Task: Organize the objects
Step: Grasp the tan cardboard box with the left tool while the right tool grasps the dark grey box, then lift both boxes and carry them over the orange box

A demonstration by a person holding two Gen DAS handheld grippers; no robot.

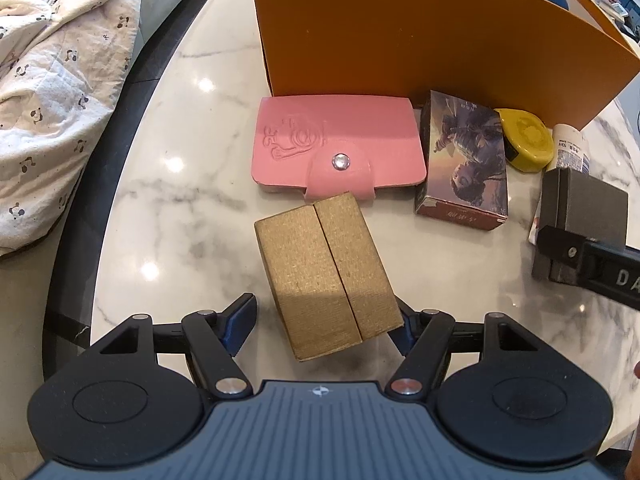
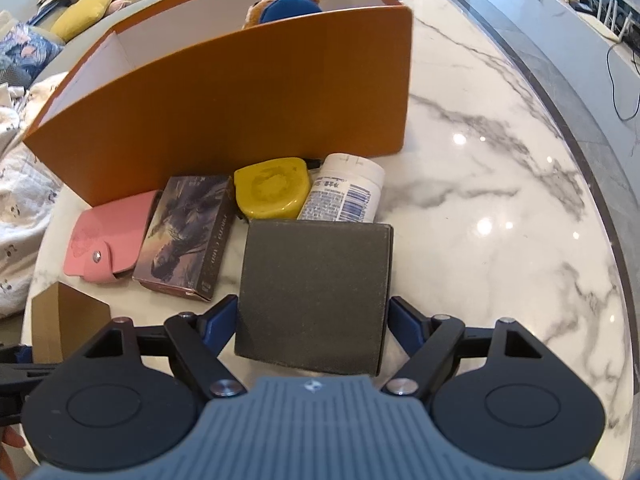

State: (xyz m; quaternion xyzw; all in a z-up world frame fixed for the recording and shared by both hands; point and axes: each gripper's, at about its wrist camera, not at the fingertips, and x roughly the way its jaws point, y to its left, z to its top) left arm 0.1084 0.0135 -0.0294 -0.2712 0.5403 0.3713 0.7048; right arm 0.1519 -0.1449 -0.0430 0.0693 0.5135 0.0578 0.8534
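On the marble table [image 2: 500, 184] in front of you stands the orange box [image 2: 248, 92], and only a stuffed toy [image 2: 288, 10] shows inside it, so most of the tidying looks still ahead. Your left gripper [image 1: 324, 320] straddles the tan box [image 1: 326, 276]; the right-hand pad meets its corner while the left pad stands clear, so it is not yet pinched. Your right gripper [image 2: 312, 318] has both pads against the sides of the dark grey box [image 2: 316, 292], clamping it. Waiting on the table against the orange box are the pink wallet [image 1: 336, 144], the picture card box [image 1: 464, 160], the yellow tape measure [image 1: 528, 140] and the white bottle [image 2: 344, 192].
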